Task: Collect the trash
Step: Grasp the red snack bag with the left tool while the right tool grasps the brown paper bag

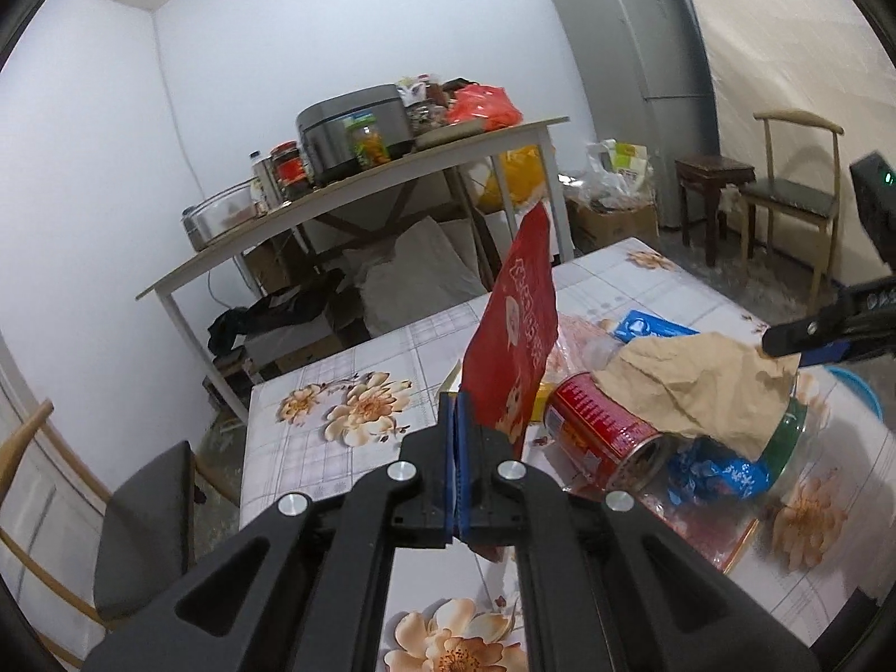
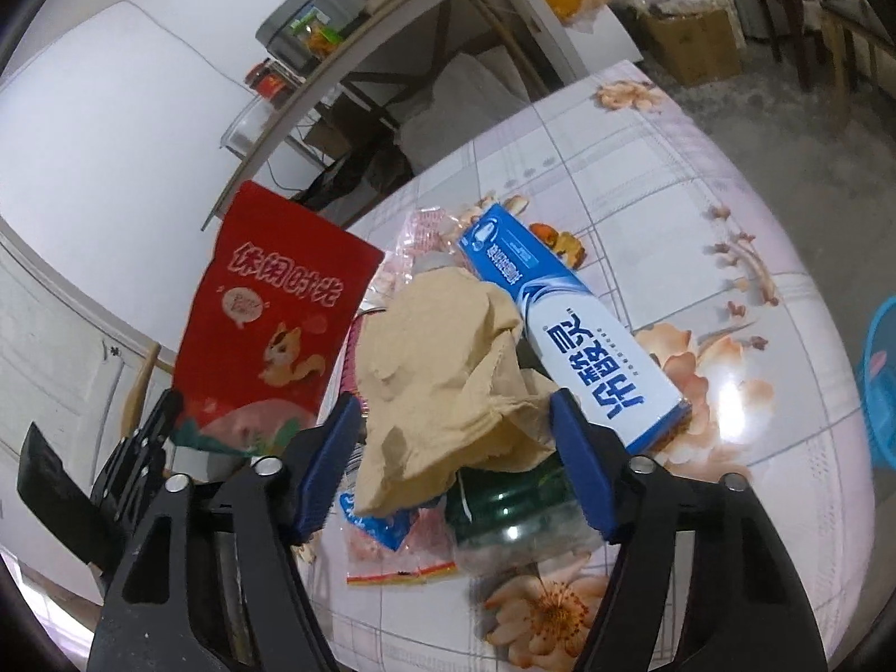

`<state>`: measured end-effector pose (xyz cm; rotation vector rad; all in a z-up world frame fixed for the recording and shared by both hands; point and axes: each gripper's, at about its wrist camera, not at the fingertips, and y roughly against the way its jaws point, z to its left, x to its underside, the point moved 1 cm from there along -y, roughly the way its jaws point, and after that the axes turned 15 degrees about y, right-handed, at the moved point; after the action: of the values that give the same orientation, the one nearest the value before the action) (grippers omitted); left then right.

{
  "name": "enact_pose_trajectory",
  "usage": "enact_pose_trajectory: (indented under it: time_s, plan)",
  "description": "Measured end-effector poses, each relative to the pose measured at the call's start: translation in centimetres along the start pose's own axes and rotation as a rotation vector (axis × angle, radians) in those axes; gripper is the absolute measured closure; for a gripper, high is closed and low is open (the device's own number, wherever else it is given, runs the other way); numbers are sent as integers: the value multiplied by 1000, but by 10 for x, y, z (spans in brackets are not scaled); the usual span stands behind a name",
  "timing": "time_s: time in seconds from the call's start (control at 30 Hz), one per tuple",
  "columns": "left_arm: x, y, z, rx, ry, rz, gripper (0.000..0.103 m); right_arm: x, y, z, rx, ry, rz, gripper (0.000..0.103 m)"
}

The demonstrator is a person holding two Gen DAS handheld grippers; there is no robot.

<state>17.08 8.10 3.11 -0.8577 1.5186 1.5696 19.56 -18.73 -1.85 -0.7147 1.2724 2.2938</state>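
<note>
My left gripper is shut on a red snack bag and holds it upright above the floral table; the bag also shows in the right wrist view. My right gripper is open, its blue pads either side of a crumpled brown paper on top of the trash pile. In the pile lie a red can, a green clear bottle, a blue-white toothpaste box and blue wrappers.
The floral table carries the pile. A blue basket stands at the right. Behind are a cluttered side table, a fridge, a stool and chairs.
</note>
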Motion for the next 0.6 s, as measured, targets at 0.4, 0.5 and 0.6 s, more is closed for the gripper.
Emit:
enact_pose_trajectory:
  time_s: [0.4, 0.5, 0.6]
  plan:
    - [-7, 5, 20, 7, 99, -23, 103, -8, -11, 16, 48, 87, 14, 96]
    - [-10, 8, 22, 7, 111, -41, 103, -9, -9, 22, 48, 99, -13, 100]
    - [-13, 11, 24, 5, 124, -57, 103, -12, -7, 26, 51, 107, -38, 101]
